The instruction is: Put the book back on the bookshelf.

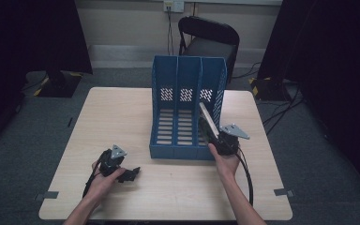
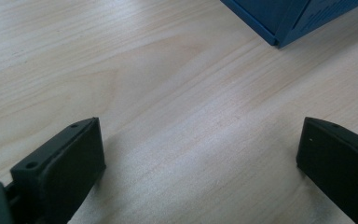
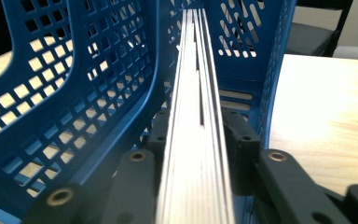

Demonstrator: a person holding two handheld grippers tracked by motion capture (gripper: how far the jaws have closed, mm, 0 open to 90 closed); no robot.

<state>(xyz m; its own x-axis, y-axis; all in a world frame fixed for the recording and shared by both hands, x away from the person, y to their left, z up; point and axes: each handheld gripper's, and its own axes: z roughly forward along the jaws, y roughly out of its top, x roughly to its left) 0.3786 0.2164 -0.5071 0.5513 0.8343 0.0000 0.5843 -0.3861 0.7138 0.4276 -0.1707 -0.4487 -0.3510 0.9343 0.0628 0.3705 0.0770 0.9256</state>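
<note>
A blue three-slot file rack (image 1: 183, 93) stands on the middle of the wooden table (image 1: 122, 112). My right gripper (image 1: 214, 136) is at the rack's front right, shut on a thin book (image 1: 207, 120) that tilts into the rightmost slot. In the right gripper view the book's page edges (image 3: 196, 116) run upward between the jaws, inside the blue rack (image 3: 74, 93). My left gripper (image 1: 132, 174) rests low over the table at the front left, open and holding nothing. Its two black fingers (image 2: 70, 172) stand wide apart over bare wood, with a corner of the rack (image 2: 279, 23) beyond.
A dark folding chair (image 1: 211, 42) stands behind the table. Black curtains hang at both sides, and cables run across the grey carpet at the right. Tape marks sit near the table's front corners (image 1: 283, 192).
</note>
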